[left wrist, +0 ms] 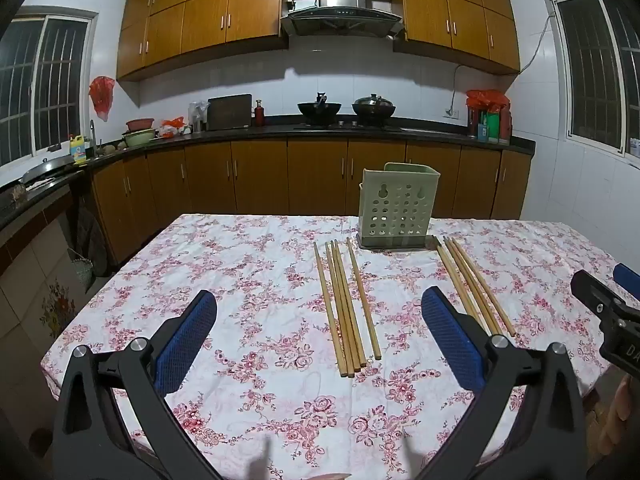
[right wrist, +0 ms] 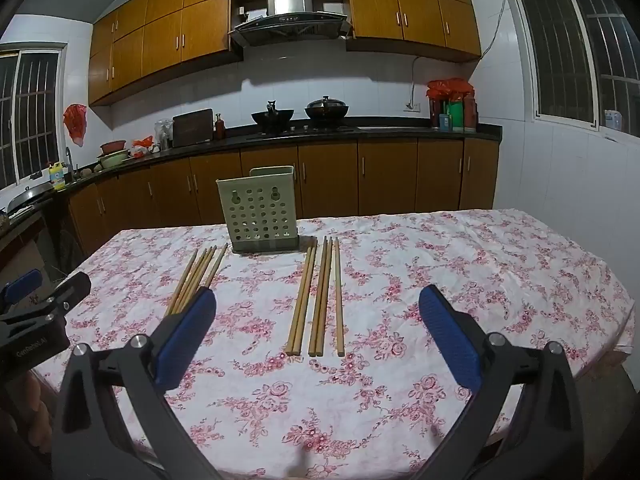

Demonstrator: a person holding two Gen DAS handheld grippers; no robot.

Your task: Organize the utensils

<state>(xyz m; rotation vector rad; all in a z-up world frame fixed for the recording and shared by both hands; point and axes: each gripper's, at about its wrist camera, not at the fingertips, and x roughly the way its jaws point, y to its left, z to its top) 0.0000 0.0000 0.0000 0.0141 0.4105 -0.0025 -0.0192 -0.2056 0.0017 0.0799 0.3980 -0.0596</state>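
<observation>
Two groups of wooden chopsticks lie on the floral tablecloth (left wrist: pixel 240 264) in front of an upright, pale green perforated utensil holder (left wrist: pixel 396 208). In the left wrist view, the left group (left wrist: pixel 348 308) lies ahead between the fingers of my left gripper (left wrist: pixel 318 292), which hovers open above the cloth with nothing in it. The right group (left wrist: pixel 472 284) lies beyond its right finger. In the right wrist view, the holder (right wrist: pixel 260 212) stands at the far side. The right group (right wrist: pixel 320 296) lies ahead of my open, empty right gripper (right wrist: pixel 318 291), and the left group (right wrist: pixel 198 272) sits behind its left finger.
Each gripper shows at the edge of the other's view, the right gripper (left wrist: pixel 604 280) and the left gripper (right wrist: pixel 50 284). A hand (left wrist: pixel 624 404) shows at the lower right. Behind the table runs a dark counter (left wrist: pixel 280 130) with two woks and brown cabinets.
</observation>
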